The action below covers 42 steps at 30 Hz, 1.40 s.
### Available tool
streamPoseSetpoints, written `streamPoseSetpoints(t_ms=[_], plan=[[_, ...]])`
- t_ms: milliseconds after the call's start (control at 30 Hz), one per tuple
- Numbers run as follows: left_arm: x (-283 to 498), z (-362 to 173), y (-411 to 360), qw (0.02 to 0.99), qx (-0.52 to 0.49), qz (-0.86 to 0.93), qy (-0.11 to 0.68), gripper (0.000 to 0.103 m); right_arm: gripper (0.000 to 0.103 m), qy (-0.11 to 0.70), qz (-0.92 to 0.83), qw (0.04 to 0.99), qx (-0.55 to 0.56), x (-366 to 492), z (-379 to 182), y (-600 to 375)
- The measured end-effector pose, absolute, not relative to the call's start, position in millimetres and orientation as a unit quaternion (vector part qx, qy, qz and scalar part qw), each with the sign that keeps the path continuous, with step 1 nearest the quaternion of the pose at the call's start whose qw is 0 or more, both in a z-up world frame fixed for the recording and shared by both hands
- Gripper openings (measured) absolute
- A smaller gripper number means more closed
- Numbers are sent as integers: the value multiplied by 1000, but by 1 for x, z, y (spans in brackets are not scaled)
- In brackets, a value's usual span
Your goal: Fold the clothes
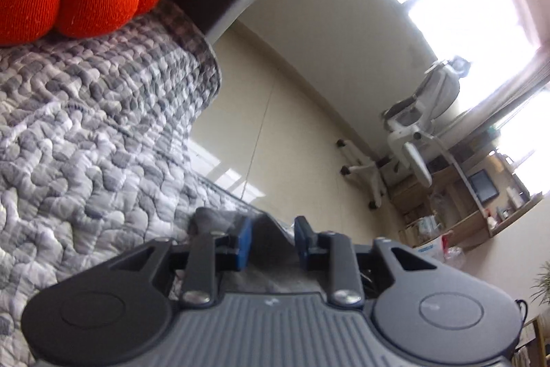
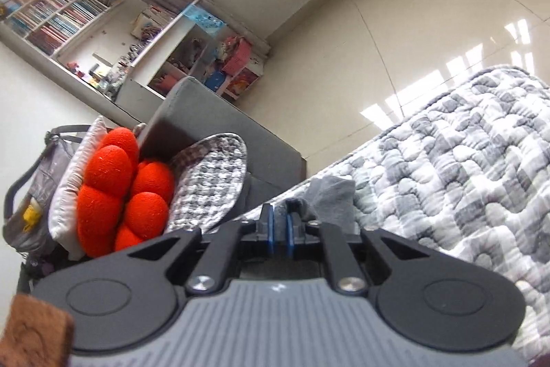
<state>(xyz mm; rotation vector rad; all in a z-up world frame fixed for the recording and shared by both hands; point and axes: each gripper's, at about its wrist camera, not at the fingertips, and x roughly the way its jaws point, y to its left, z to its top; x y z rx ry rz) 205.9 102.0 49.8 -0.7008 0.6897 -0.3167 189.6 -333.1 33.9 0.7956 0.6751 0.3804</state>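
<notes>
A grey garment lies at the edge of a grey-and-white quilted bed cover. In the left wrist view my left gripper is open. Its blue pads stand well apart, with a fold of the grey cloth lying loose between them. In the right wrist view the same garment is bunched on the quilt just past my right gripper. The right jaws are nearly together, and grey cloth fills the narrow gap between the blue pads.
A red knotted cushion and a checked pillow lean on a grey upholstered headboard. Beyond the bed edge is pale tiled floor, with a white office chair, a desk and bookshelves.
</notes>
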Motion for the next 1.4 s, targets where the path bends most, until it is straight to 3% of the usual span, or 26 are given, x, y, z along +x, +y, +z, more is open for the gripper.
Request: streamPoseSetpoints(t_ms=[67,100,133,167,433,733,767,833,900,967,1033,1100,1200,1267,1400], plan=[[197,53,107,872,-337,-156,317,44,34,279,181,863,381,179,39,-339],[191,53,106,872,-336,-163,315,44,58,257,180,869,382,173,42,-342],[185,53,105,872,-335,-170,313,44,73,241,180,870,391,171,43,-346],[180,53,104,872,-334,-177,311,44,75,226,181,868,402,169,43,-350],[134,26,86,875,-283,-188,343,46,75,282,166,916,233,146,46,-321],[17,24,75,901,-212,-196,324,47,74,308,257,903,152,16,40,-286],[10,25,70,902,-209,-206,316,47,71,310,268,901,143,7,39,-280],[6,26,57,901,-209,-226,307,49,49,315,277,899,125,10,37,-259],[11,20,41,897,-203,-231,319,49,39,321,284,897,106,14,35,-238],[16,4,34,898,-190,-194,347,39,28,331,279,897,87,16,29,-228],[10,2,39,905,-179,-182,341,23,9,349,257,898,68,12,19,-232],[2,4,50,904,-186,-172,345,22,6,356,228,904,65,4,14,-248],[-13,10,66,900,-194,-167,353,23,3,356,181,910,109,-11,12,-293],[-24,16,79,903,-207,-153,344,32,21,355,140,916,126,-25,13,-315],[-37,22,95,892,-256,-166,333,46,22,335,156,898,238,-46,13,-348]])
